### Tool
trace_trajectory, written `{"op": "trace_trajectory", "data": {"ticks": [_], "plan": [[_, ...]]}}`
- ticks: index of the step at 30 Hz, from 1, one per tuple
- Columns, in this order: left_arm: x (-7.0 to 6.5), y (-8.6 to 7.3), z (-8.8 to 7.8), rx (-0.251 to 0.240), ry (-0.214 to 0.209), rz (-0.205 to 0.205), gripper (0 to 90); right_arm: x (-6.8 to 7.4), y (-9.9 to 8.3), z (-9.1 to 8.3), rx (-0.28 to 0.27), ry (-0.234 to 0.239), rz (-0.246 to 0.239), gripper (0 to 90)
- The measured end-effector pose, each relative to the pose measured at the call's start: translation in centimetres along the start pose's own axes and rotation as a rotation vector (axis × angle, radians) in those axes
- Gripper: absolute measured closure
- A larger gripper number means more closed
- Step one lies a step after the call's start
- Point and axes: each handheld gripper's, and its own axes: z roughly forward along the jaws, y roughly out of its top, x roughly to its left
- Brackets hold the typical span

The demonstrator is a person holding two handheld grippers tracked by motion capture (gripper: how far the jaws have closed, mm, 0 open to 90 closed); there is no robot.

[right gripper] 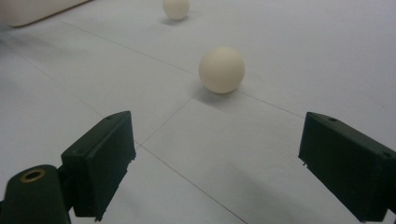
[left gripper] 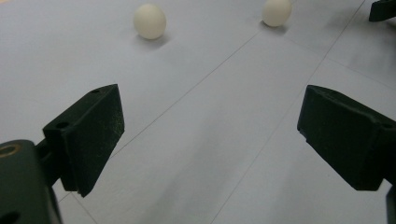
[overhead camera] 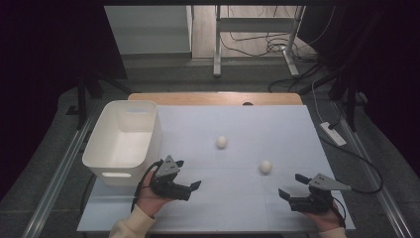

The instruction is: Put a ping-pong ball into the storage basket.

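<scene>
Two white balls lie loose on the table [overhead camera: 237, 198], probably waiting to be picked up and dropped into the white bin [overhead camera: 124, 141]. The near ball [overhead camera: 266, 166] sits just ahead of the right gripper [overhead camera: 289, 187], whose jaws are spread wide and aimed at it. The far ball [overhead camera: 221, 142] lies ahead of the left gripper [overhead camera: 190, 178], also spread, held low beside the bin.
</scene>
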Motion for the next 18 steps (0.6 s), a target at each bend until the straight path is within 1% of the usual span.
{"op": "trace_trajectory", "data": {"ticks": [3, 18], "plan": [[0.0, 0.2, 0.3, 0.008, 0.002, 0.000, 8.2, 0.0, 0.0, 0.0, 0.000, 0.000, -0.001, 10.4], [-0.1, 1.4, 1.2, 0.017, -0.007, 0.009, 8.3, 0.0, 0.0, 0.0, 0.000, 0.001, 0.000, 10.5]]}}
